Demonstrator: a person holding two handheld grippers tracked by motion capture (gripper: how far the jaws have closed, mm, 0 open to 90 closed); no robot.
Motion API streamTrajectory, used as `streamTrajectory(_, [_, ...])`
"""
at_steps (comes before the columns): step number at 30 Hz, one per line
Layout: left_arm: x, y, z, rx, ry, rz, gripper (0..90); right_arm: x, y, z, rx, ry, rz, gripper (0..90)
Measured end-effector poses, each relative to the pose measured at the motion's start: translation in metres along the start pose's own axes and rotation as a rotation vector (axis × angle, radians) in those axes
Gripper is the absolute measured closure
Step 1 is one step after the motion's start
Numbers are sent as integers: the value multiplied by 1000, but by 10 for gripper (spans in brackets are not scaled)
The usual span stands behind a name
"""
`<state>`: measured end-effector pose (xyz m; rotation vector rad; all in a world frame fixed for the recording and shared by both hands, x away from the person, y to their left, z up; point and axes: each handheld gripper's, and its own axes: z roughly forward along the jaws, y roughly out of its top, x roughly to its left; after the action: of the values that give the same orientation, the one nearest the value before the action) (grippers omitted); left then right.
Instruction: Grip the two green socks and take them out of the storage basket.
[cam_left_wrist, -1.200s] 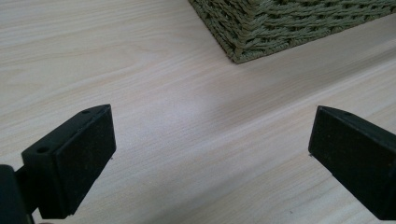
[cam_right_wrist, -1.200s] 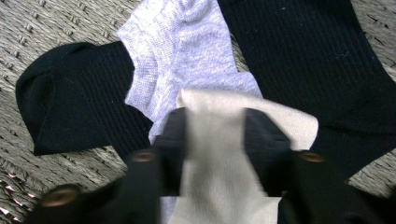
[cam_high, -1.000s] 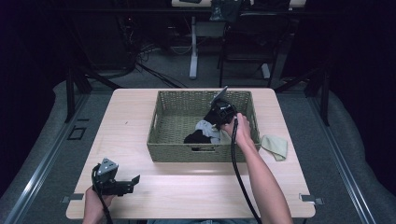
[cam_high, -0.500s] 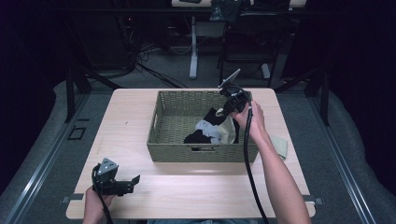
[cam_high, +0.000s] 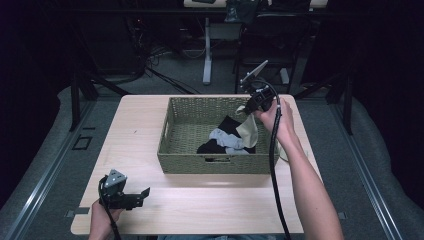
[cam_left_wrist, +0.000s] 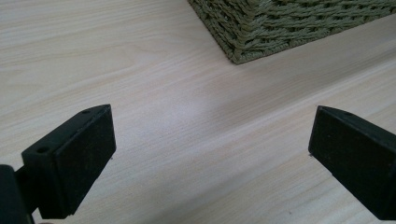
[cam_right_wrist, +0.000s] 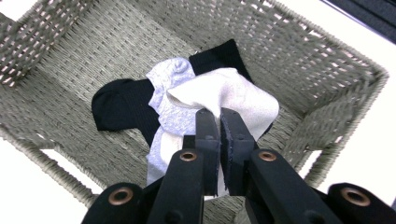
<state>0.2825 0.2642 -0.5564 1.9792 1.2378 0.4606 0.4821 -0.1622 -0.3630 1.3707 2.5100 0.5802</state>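
Left gripper (cam_high: 141, 194) rests on the table (cam_high: 135, 130) near its front left corner, held from below by the person's left hand (cam_high: 100, 216), with a grey three-cornered plate on top. Its jaws stand wide apart with nothing between them; in the left gripper view they frame bare wood, and a corner of the woven basket (cam_left_wrist: 261, 28) shows beyond them, well apart from the pads.

Further right, the basket (cam_high: 172, 145) sits on the middle of the table, toward the back edge and a little right of centre. On its floor lie a black sock (cam_high: 210, 147) and a grey sock (cam_high: 225, 139), overlapping one another toward the front right part of the basket.

Right gripper (cam_high: 248, 107) is held above the basket's back right corner by the person's right hand (cam_high: 275, 117), its cable trailing down along the forearm. Its jaws are clamped tight on the top edge of a cream sock (cam_high: 248, 131), which hangs from them over the basket's right side. In the right gripper view the cream sock (cam_right_wrist: 233, 95) is bunched at the gripper's tips (cam_right_wrist: 219, 122), above the grey sock (cam_right_wrist: 170, 77) and the black sock (cam_right_wrist: 119, 105) on the basket's floor.

At the table's right edge, beside the basket, a bit of pale cloth (cam_high: 282, 152) shows behind the forearm.
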Motion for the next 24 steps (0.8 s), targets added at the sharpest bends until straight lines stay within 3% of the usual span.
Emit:
streamTrajectory(15, [0, 0, 0, -1, -3, 0, 7, 2, 4, -45, -58, -13, -12, 871])
streamTrajectory(24, [0, 0, 0, -1, -4, -1, 7, -5, -3, -70, -88, -37, -12, 871])
